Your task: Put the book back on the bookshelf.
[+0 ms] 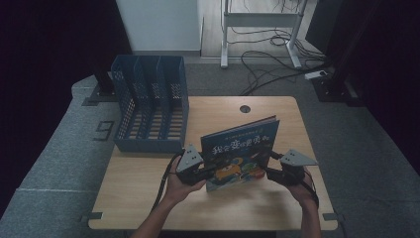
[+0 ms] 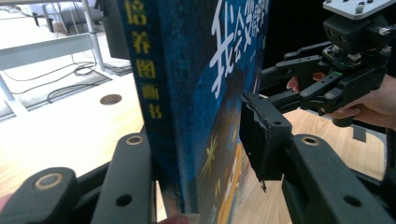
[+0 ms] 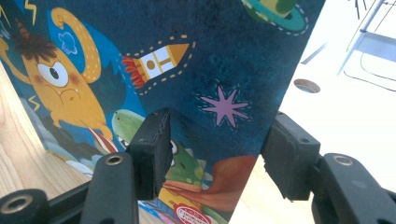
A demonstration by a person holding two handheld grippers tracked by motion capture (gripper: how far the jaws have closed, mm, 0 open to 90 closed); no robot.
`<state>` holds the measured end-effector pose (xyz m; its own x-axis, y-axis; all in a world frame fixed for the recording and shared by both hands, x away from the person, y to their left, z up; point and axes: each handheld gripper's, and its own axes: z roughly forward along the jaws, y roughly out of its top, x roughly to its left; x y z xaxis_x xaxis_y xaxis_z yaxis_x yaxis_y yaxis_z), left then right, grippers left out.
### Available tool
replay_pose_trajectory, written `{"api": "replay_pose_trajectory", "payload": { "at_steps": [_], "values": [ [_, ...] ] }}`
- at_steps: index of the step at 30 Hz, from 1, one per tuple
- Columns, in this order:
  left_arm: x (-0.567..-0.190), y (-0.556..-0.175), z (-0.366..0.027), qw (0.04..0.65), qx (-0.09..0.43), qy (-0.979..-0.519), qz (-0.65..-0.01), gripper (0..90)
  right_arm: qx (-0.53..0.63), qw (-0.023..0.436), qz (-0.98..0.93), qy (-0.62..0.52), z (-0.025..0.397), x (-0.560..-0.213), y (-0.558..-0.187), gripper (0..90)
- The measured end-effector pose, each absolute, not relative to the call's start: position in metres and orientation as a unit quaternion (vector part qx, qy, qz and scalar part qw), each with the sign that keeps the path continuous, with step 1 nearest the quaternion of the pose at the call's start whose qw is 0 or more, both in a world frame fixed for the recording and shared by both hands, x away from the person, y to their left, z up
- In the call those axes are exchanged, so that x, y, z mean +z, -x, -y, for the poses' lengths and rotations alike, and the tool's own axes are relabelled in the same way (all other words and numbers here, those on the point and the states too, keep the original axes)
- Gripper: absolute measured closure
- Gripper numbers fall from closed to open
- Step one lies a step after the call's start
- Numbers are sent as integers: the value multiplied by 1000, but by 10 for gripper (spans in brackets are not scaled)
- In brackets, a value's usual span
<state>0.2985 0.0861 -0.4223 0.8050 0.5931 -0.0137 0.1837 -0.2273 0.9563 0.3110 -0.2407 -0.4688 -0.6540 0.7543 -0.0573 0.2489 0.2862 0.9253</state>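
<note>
Above the surface (image 1: 148, 183), left tool (image 1: 204, 172) clamps picture book (image 1: 241, 153) spine; right tool (image 1: 269, 171) straddles the far edge, jaws apart. Risk: book pivots, topples.

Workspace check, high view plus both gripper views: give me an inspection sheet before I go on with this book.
Surface: wooden table, round cable hole near the far edge.
Job's things: picture book held upright, cover toward the person; blue file rack at the far left, slots vacant.
Clutter: nothing seen.
Grippers: left gripper clamps the spine edge; right gripper has its jaws either side of the opposite edge, a gap showing at one jaw.
Cables: gripper cable trails from the left hand; loose floor cables beyond the table.
Surroundings: grey carpet, white desk frame.
</note>
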Motion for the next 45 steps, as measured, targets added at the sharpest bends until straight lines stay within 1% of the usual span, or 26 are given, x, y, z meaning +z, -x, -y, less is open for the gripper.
{"api": "replay_pose_trajectory", "payload": {
  "at_steps": [5,10,13,18,20,23,28,31,37,45],
  "values": [
    [-422,-303,-88,580,156,-758,-255,585,499,252,-760,-330,241,-469,-311,446],
    [-423,-303,-87,585,156,-754,-256,589,499,253,-761,-329,241,-469,-311,446],
    [-422,-301,-88,591,166,-747,-255,648,500,253,-759,-331,240,-469,-311,446],
    [-421,-296,-90,594,174,-745,-249,681,500,260,-755,-337,234,-470,-312,432],
    [-420,-296,-92,592,177,-746,-250,677,502,259,-753,-338,231,-470,-313,424],
    [-419,-297,-94,591,168,-747,-252,642,504,261,-750,-339,228,-471,-314,418],
    [-419,-298,-95,594,168,-744,-255,635,511,262,-748,-334,226,-473,-314,416],
    [-420,-298,-94,595,169,-744,-254,584,512,262,-747,-333,225,-473,-314,416],
    [-421,-299,-92,599,152,-747,-245,569,515,256,-750,-327,224,-473,-313,418],
    [-418,-296,-91,609,160,-738,-244,591,517,249,-756,-315,217,-473,-312,415]
  ]
}}
